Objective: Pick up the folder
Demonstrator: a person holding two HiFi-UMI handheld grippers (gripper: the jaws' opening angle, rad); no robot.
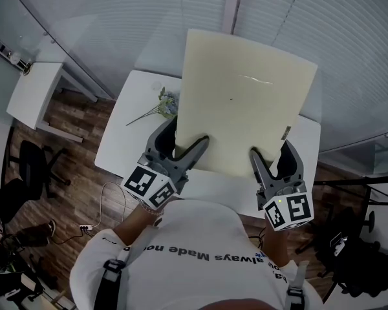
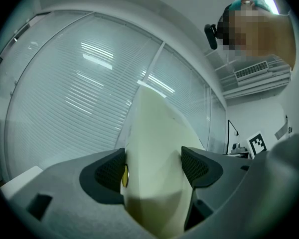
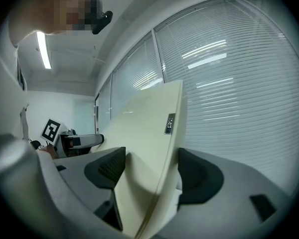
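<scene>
above the white table (image 1: 119, 141), you hold the cream folder (image 1: 246, 102) up in both grippers. your left gripper (image 1: 189, 135) is clamped on its bottom edge at 7 o'clock, your right gripper (image 1: 271, 150) clamped on the same edge at 5 o'clock. each gripper view shows the folder pinched between both jaw pads, window blinds (image 1: 116, 18) behind. a flower sprig (image 1: 160, 103) lies on the table at the folder's 9 o'clock, just beside its edge.
</scene>
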